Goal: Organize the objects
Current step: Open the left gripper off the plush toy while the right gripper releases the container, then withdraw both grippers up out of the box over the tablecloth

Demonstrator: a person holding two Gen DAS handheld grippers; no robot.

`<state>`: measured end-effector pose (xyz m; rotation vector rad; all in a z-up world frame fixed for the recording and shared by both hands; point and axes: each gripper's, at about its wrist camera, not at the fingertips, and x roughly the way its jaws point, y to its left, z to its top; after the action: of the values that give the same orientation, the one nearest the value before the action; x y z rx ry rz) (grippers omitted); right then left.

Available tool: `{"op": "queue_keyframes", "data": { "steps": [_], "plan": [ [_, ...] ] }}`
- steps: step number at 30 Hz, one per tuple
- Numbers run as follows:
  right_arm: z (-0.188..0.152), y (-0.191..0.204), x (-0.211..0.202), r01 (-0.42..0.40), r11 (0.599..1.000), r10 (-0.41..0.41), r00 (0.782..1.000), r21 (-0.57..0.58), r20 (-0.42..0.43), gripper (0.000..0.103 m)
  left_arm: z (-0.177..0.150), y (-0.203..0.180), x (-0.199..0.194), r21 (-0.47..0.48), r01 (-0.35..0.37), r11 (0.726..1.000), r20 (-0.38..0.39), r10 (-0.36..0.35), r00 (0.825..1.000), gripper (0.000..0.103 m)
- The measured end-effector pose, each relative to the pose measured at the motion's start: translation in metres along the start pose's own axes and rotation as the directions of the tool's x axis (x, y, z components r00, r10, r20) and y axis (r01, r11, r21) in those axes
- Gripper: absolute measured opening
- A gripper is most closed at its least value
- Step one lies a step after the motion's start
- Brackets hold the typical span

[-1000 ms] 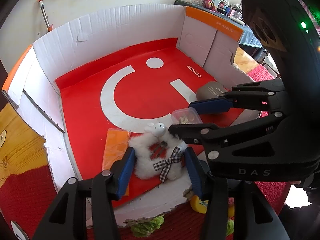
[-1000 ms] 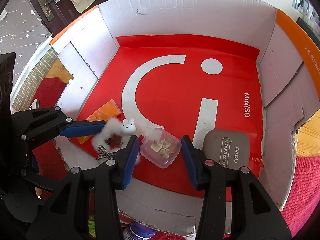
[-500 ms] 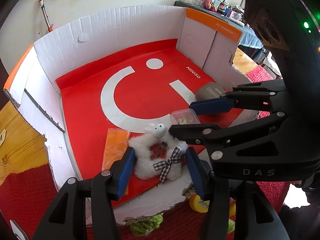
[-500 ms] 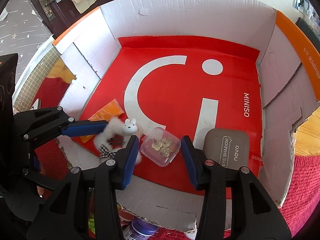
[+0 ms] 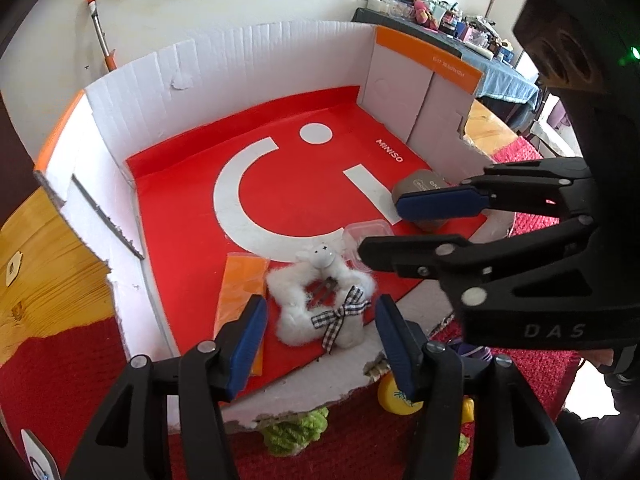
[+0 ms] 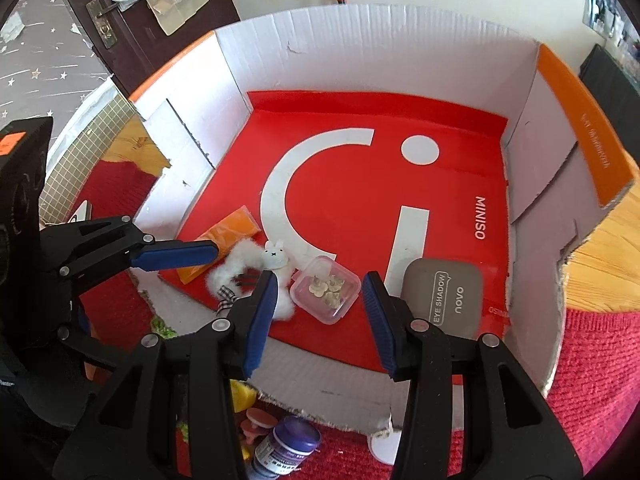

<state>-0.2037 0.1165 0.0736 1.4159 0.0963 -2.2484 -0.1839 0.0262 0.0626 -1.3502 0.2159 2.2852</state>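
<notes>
A fluffy white bunny toy with a checked bow lies on the red floor of a white cardboard box. My left gripper hangs just over the toy. Its jaws are opening, and the toy sits between the blue pads without touching them. A small clear plastic box of gold pieces rests right of the toy. My right gripper straddles it, open, with a gap on each side. In the left wrist view the right gripper hides most of the clear box.
An orange packet lies left of the toy, and a grey eye shadow case lies right of the clear box. Outside the torn front wall, a purple-lidded jar, a yellow item and a green fuzzy item lie on red cloth.
The left gripper's pads have spread a little wider around the bunny toy. The right gripper and the objects have stayed where they were.
</notes>
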Motion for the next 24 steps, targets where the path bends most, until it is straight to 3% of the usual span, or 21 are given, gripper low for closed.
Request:
{"op": "queue_keyframes", "data": {
  "steps": [8,13,24],
  "plan": [
    [-0.003,0.010,-0.028,0.018,1.000,-0.017,0.997,-0.022,0.072,0.051,-0.004,0.000,-0.030,-0.057,-0.001,0.998,0.078,0.005,0.997,0.063],
    [-0.012,0.013,-0.055,0.034,0.999,-0.030,0.989,-0.021,0.148,0.052,-0.011,-0.001,-0.050,-0.093,-0.034,0.995,0.132,0.047,0.990,0.065],
    [-0.045,0.024,-0.110,0.067,0.997,-0.055,0.959,-0.035,0.279,0.068,-0.037,-0.018,-0.099,-0.159,-0.119,0.980,0.264,0.158,0.951,0.080]
  ]
}}
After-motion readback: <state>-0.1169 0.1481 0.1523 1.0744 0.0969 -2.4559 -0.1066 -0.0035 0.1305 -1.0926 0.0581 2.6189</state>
